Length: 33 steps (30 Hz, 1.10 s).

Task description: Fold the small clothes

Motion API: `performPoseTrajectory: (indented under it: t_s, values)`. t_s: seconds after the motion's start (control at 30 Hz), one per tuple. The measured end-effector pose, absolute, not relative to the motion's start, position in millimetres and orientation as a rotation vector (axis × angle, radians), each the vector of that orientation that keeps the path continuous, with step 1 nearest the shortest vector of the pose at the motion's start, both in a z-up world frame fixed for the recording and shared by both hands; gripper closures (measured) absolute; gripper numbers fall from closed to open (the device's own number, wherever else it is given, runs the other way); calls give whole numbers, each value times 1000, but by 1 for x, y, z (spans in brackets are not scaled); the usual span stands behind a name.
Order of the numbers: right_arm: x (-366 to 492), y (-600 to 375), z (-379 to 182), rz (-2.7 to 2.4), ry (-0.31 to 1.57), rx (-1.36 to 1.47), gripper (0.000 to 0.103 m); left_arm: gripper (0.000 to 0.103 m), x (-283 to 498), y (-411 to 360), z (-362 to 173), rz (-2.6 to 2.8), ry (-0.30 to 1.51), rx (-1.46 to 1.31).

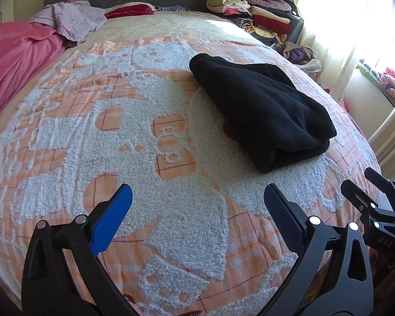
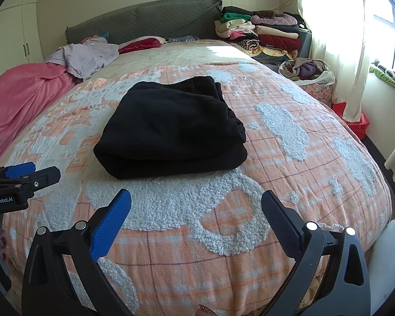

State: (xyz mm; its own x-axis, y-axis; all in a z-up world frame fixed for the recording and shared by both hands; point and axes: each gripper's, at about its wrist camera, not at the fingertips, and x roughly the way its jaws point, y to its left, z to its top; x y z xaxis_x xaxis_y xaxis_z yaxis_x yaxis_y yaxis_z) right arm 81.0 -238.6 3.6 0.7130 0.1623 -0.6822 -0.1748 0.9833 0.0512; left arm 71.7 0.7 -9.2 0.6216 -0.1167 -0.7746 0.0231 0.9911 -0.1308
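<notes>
A black fleece garment [image 1: 260,110] lies folded into a thick rectangle on the orange and white bedspread [image 1: 144,158]. It also shows in the right wrist view [image 2: 171,129], straight ahead. My left gripper [image 1: 197,197] is open and empty above the bedspread, short of the garment and to its left. My right gripper [image 2: 196,200] is open and empty, just in front of the garment's near fold. The right gripper shows at the right edge of the left wrist view [image 1: 360,184], and the left gripper at the left edge of the right wrist view [image 2: 34,171].
A pink blanket [image 2: 21,97] and a lilac garment [image 2: 87,55] lie at the bed's left. Stacks of folded clothes [image 2: 263,31] sit at the back right by the grey headboard [image 2: 144,18]. A bag of clothes [image 2: 308,71] and a red box [image 2: 355,121] stand right of the bed.
</notes>
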Motion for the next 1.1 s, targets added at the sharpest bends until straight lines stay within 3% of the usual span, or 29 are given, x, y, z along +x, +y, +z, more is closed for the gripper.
performPoseTrajectory:
  t_s: [0.87,1.1]
  values:
    - [80,-245,1,162,752,-16,4,9,69,-7,-7,-95,897,-80]
    - [73,-294,-1,22,770,93,4,9,66,8,-7,-50,880,-98]
